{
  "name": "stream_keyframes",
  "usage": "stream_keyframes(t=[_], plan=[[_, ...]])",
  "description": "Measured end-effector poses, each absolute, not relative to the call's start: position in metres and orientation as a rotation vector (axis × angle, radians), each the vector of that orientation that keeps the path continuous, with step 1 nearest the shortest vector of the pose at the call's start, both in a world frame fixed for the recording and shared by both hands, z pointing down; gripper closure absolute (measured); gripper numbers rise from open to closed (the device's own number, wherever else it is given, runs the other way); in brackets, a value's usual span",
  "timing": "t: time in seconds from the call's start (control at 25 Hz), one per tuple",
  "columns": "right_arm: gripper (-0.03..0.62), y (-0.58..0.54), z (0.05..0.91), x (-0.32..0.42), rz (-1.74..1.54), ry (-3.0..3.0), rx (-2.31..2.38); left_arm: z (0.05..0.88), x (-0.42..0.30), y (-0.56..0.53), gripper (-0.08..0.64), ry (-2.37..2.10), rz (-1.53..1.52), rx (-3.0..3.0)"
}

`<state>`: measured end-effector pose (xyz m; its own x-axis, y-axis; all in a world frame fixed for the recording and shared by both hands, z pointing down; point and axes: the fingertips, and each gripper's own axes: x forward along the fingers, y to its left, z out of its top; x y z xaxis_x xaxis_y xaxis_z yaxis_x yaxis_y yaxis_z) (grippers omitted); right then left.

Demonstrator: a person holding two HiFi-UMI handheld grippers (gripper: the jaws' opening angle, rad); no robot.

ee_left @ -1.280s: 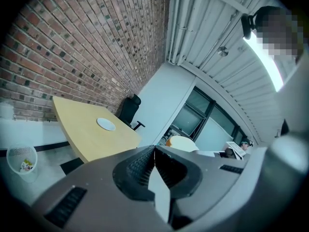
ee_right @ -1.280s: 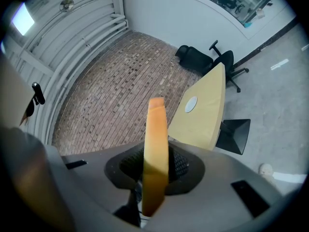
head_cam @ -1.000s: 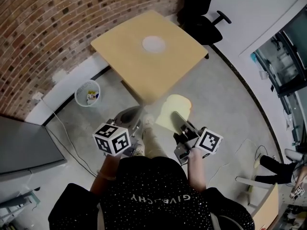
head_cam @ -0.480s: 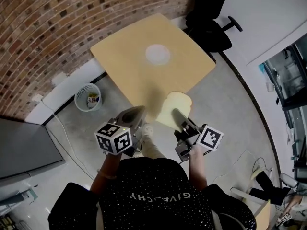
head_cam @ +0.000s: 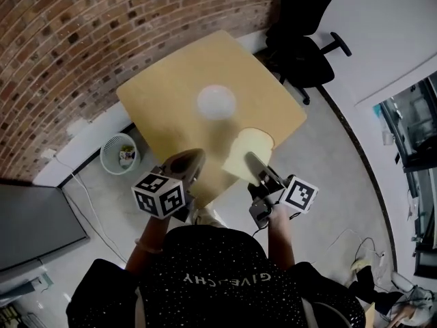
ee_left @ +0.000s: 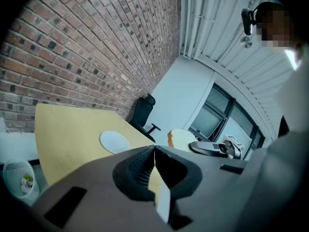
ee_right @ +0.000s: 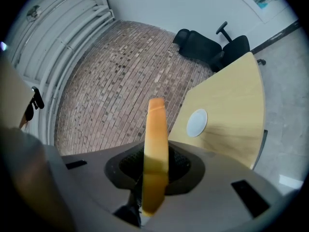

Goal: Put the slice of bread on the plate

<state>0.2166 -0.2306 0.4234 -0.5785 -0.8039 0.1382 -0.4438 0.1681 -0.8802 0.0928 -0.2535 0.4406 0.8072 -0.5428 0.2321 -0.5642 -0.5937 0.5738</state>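
Observation:
A slice of bread with a tan crust stands on edge in my right gripper, which is shut on it. In the right gripper view the slice rises upright between the jaws. A round white plate lies near the middle of the light wooden table, ahead of both grippers. The bread hangs over the table's near corner. My left gripper is level with the right one and shut on nothing. Its own view shows the jaw tips meeting, with the plate beyond.
A brick wall runs behind the table. A black office chair stands at the far right corner. A white mesh waste bin sits on the floor to the left, next to a dark panel.
The person has walked up to the table. Both grippers and the bread have moved forward from over the floor to the table's near corner, closer to the plate.

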Motion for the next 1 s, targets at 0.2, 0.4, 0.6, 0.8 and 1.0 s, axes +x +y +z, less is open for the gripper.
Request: stream_keyframes(t=[0.2,0.4,0.6,0.8,1.0], plan=[[0.5,-0.27,0.437,0.234,-1.433,2.091,-1.197,0.45,0.099,-0.285,0.548,-0.846,0.06,2.31],[0.5,-0.313,0.454,0.236,-1.482,2.115,-1.228,0.46,0.092,-0.305,0.548,-0.871,0.059,2.26],[0.5,-0.373,0.501,0.242,-1.646,2.07,-1.363,0.47,0.078,-0.329,0.548,-0.894,0.018,2.2],[0.5,-0.442,0.536,0.215,-1.766,2.104,-1.34,0.483,0.057,-0.348,0.548,-0.93,-0.022,2.137],[0.5,-0.489,0.566,0.185,-1.889,2.096,-1.288,0.495,0.033,-0.358,0.548,-0.969,-0.055,2.074]])
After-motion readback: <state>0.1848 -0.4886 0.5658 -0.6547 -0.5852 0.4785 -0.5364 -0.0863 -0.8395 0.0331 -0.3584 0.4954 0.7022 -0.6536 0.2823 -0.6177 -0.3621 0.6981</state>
